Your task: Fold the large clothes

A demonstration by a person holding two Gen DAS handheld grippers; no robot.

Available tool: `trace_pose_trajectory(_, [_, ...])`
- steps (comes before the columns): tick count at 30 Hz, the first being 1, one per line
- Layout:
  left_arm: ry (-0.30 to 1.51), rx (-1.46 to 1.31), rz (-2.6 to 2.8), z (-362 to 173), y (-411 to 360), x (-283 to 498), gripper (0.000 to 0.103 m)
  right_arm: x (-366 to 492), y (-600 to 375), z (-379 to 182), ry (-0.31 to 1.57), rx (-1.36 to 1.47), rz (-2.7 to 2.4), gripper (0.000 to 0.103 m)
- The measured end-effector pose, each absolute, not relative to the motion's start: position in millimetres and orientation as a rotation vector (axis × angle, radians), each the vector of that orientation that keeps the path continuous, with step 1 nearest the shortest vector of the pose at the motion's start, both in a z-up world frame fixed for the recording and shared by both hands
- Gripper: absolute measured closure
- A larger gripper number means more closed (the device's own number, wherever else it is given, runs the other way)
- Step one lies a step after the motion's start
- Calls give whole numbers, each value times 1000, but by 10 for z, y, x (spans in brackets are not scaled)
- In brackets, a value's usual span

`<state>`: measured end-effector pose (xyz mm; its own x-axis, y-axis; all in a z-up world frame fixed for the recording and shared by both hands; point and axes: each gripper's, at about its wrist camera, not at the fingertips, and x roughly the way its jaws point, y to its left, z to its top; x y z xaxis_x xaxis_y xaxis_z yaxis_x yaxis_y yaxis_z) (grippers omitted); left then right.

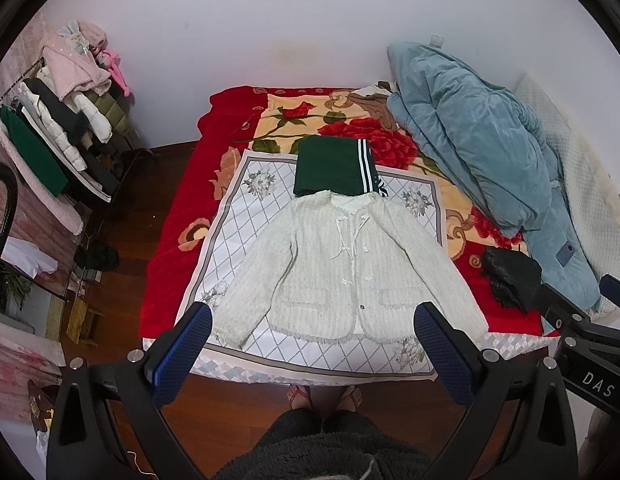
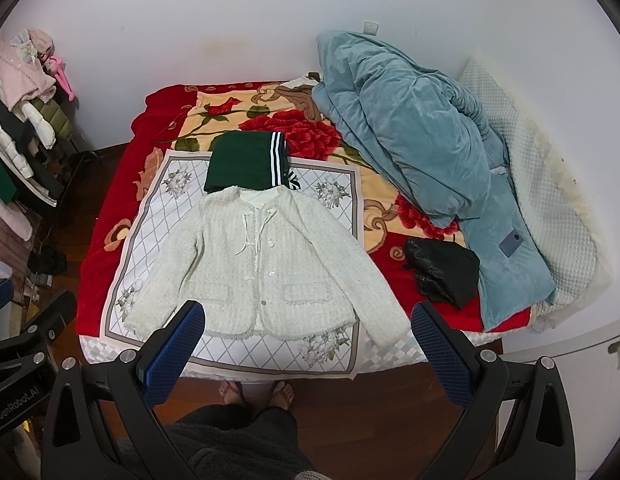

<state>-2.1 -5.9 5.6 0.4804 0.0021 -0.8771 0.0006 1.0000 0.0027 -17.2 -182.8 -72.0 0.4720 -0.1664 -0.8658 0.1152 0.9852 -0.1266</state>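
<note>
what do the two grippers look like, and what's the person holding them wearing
Each gripper, left and right, has a black angular frame with silver round bolts and two fingers faced with blue, mesh-textured pads. White lettering marks the bodies: "DAS" on the right one, seen from the left wrist view, and "GenRobot.AI" on the left one, seen from the right wrist view. The person wears dark fuzzy clothing and reddish flip-flops.

Bed (image 1: pixel 169 264), red floral blanket. On it: white diamond-patterned cloth (image 1: pixel 237 216), blue quilt (image 1: pixel 478 140), black bag (image 1: pixel 510 276). Cloth bears cream jacket (image 1: pixel 342 264), folded green garment (image 1: pixel 334 168).
</note>
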Motion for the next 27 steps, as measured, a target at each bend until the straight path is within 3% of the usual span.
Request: trace_pose_trajectory(27, [1043, 16, 10, -7, -37, -1, 1, -221, -1713, -746, 1078, -25, -189, 0])
